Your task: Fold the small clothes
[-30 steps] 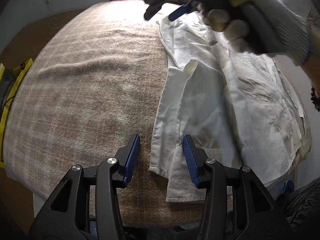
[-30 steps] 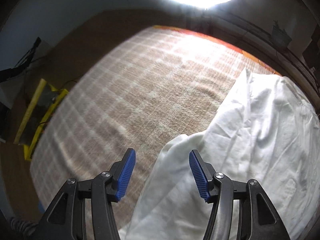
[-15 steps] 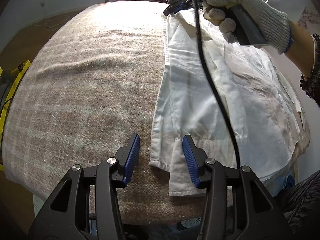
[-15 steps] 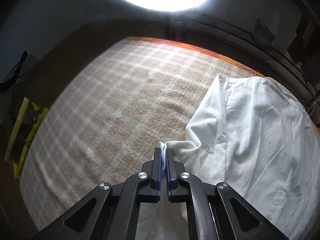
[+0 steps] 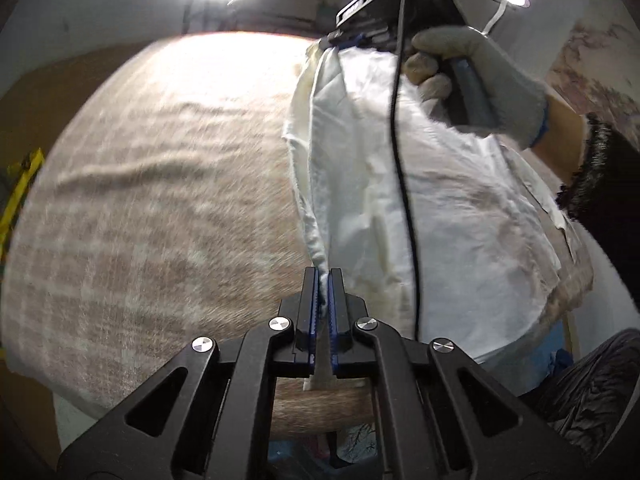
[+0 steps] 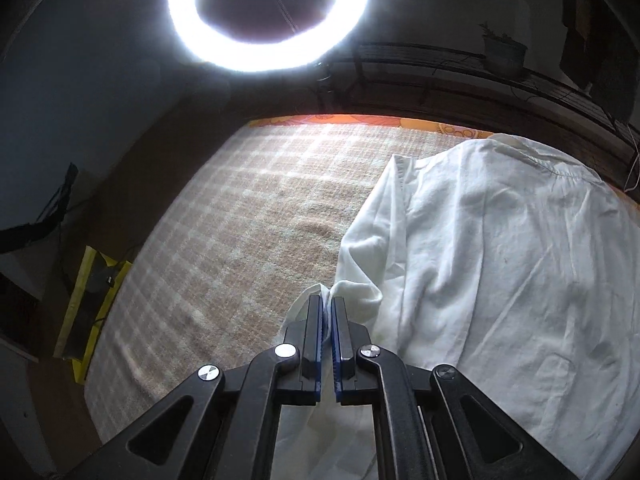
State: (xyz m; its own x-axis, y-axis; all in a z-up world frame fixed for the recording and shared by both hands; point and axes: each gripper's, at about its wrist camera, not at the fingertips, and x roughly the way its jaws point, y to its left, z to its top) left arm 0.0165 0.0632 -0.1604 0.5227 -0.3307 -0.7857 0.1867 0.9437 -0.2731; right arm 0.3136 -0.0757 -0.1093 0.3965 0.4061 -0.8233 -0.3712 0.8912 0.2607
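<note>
Big change vs a second ago: both tongs gone from wide to clamped on cloth. Left tongs (image 5: 323,280) wide and straddling the near corner a second ago, same half a second ago, now pinched tight on the white garment (image 5: 440,200), thin strip of fabric squeezed between the blue pads. Right tongs (image 6: 328,308) wide a second ago, already closed on a bunch of cloth half a second ago, same grip now, at the far end of the same edge. Seen from the left wrist view: right tongs (image 5: 356,36) at the far top of the garment, gloved hand (image 5: 476,80) on the handle, black cable (image 5: 404,184) hanging across the cloth.

Left edge of the garment now raised off the blanket-covered surface (image 5: 160,200) and pulled into a taut ridge between the two grips; flat a second ago. Meaning, as a judgement: grasp step finished, fold stroke starting, next likely carrying that edge across over the body of the garment. Fold itself not yet made.

Garment location: right half of the surface, rest still lying spread and flat, some creases.

Orientation: long axis running near-to-far in the left wrist view, along the line between the two tongs. Collar end (image 6: 532,152) towards the far edge of the surface by the ring light (image 6: 268,12), hem end nearest the left tongs
</note>
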